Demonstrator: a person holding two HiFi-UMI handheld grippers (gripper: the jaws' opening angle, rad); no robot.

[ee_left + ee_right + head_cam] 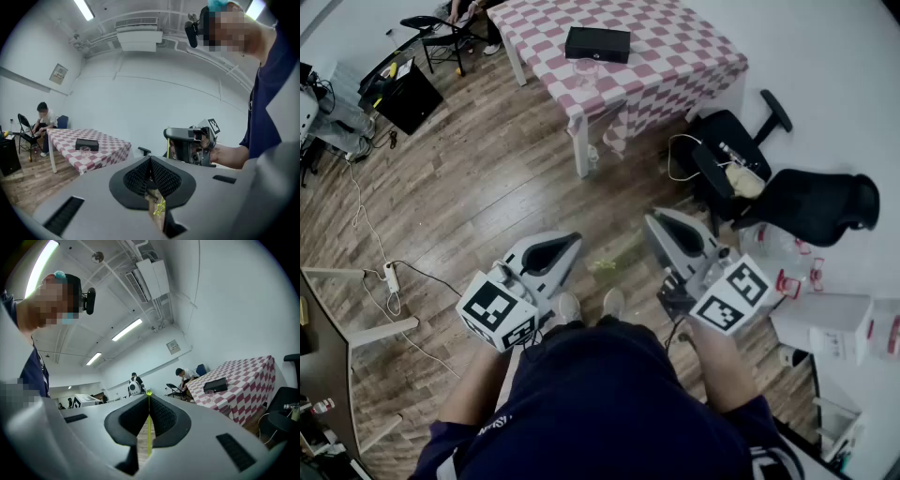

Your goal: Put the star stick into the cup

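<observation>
I stand on a wood floor, well back from the checkered table. On it a clear cup sits beside a black box. The cup also shows small in the left gripper view and, as the cup, in the right gripper view. My right gripper is shut on the thin yellow-green star stick. The stick slants down-left to its star, between the two grippers. My left gripper is shut with nothing held; the star shows through the gap below its pads.
Two black office chairs stand right of the table, with white boxes nearer me. A power strip and cables lie on the floor at left, by a desk edge. A person sits beyond the table.
</observation>
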